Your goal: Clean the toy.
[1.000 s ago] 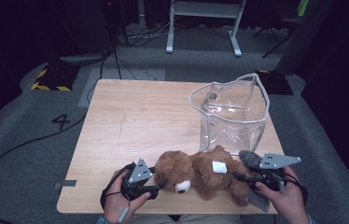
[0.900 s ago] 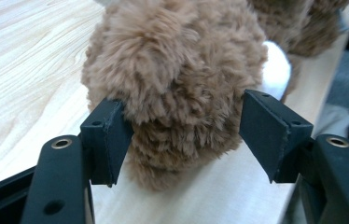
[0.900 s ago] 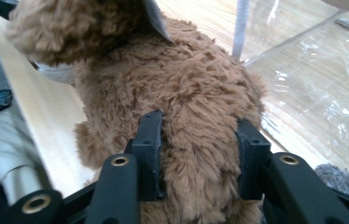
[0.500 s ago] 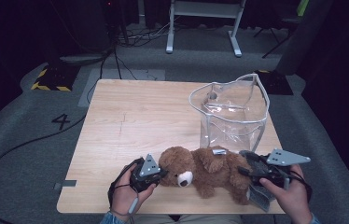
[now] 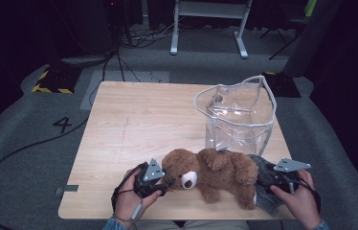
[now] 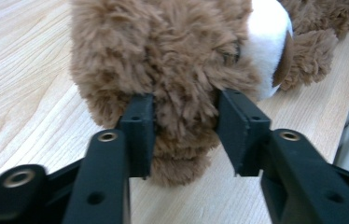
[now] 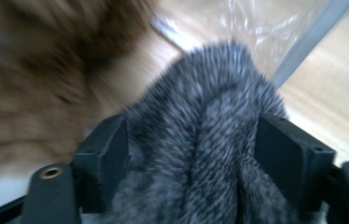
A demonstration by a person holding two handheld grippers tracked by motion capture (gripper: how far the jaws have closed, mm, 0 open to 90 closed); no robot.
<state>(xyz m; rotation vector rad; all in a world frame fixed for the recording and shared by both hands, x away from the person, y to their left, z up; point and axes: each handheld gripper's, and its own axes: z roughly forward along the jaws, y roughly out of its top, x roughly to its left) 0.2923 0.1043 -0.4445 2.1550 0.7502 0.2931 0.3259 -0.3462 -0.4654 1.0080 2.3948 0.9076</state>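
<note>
Teddy bear (image 5: 210,172), shaggy brown plush; seemingly knitted grey cloth (image 7: 205,140).

The brown teddy bear of long shaggy plush (image 5: 215,172) is showing a smoother white plush muzzle (image 6: 268,46). At its three o'clock, the grey knitted cloth with a fuzzy nap (image 7: 210,140) is looking soft and matt. The pale wooden surface (image 5: 143,120) is displaying fine grain under a low satin sheen. At twelve o'clock, the clear glossy plastic bag with grey trim (image 5: 237,117) is catching reflections. The matt black plastic tool (image 6: 184,135) is carrying brass-coloured metal inserts.
</note>
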